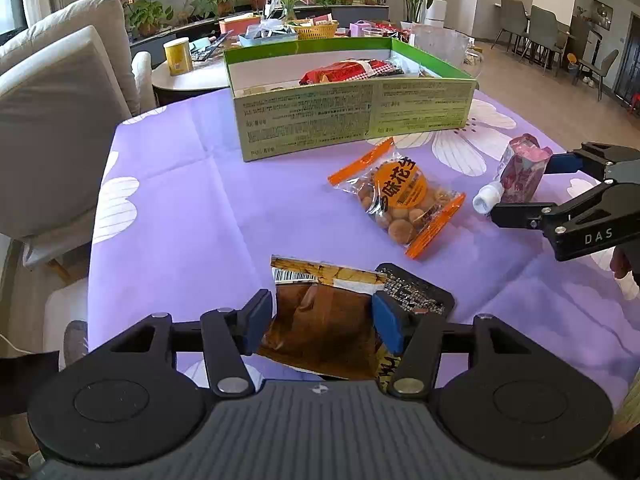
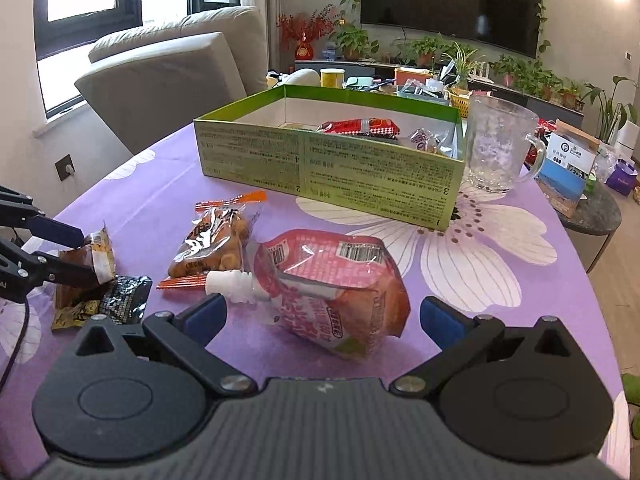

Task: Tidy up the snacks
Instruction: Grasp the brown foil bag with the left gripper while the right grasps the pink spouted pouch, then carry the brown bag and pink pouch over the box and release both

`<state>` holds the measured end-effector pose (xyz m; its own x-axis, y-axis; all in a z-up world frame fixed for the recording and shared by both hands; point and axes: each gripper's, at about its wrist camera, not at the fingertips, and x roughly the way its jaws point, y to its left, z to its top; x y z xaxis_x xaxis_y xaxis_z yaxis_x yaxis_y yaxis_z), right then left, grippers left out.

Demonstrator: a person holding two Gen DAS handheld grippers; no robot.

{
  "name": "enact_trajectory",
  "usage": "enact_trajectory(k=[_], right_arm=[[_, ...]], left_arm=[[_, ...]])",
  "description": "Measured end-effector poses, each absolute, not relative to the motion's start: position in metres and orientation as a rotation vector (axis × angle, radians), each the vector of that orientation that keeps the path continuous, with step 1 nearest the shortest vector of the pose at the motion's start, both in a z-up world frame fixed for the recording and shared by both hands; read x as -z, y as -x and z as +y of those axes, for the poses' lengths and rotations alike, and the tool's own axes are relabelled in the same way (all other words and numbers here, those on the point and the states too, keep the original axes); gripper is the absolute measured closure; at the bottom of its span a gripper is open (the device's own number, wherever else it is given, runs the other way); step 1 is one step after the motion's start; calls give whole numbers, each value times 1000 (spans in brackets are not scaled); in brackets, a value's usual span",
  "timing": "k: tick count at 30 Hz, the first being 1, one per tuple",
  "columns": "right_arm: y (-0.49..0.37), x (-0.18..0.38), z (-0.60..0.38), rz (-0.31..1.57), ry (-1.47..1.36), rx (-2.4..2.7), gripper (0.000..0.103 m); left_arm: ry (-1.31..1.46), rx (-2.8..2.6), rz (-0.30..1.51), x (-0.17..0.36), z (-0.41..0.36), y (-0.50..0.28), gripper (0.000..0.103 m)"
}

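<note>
Red packets [image 2: 358, 126] already lie in the green box [image 1: 352, 114] while three snacks wait on the purple worktop [image 1: 192, 208]: a brown packet [image 1: 324, 320] between the spread left tool [image 1: 322, 320], a peanut bag [image 1: 400, 196], and a pink pouch [image 2: 332, 280] between the spread right tool [image 2: 320, 316].

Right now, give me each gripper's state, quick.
Left gripper: open, pads either side of the brown snack packet.
Right gripper: open, jaws astride the pink spout pouch, not gripping.

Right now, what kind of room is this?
Probably a home living room: a big television on the wall, a pale sofa by the window, and potted plants lined up below the screen.
</note>
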<state>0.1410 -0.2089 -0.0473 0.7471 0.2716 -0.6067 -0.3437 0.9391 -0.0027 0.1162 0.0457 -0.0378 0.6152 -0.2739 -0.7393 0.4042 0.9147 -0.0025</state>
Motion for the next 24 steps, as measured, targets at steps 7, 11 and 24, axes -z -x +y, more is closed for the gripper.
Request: enact_trajectory(k=[7,11,24], right_arm=[[-146,58,-199,659,171,-326,33],[-149,63,-195,660,179,-324,33],[-153,64,-197,663,97,-306,34]], left_arm=[[-97,377,847,45,51,-126,47],[-61,365,848,48,53,-128,47],[11,359,837,49,61,-133,52]])
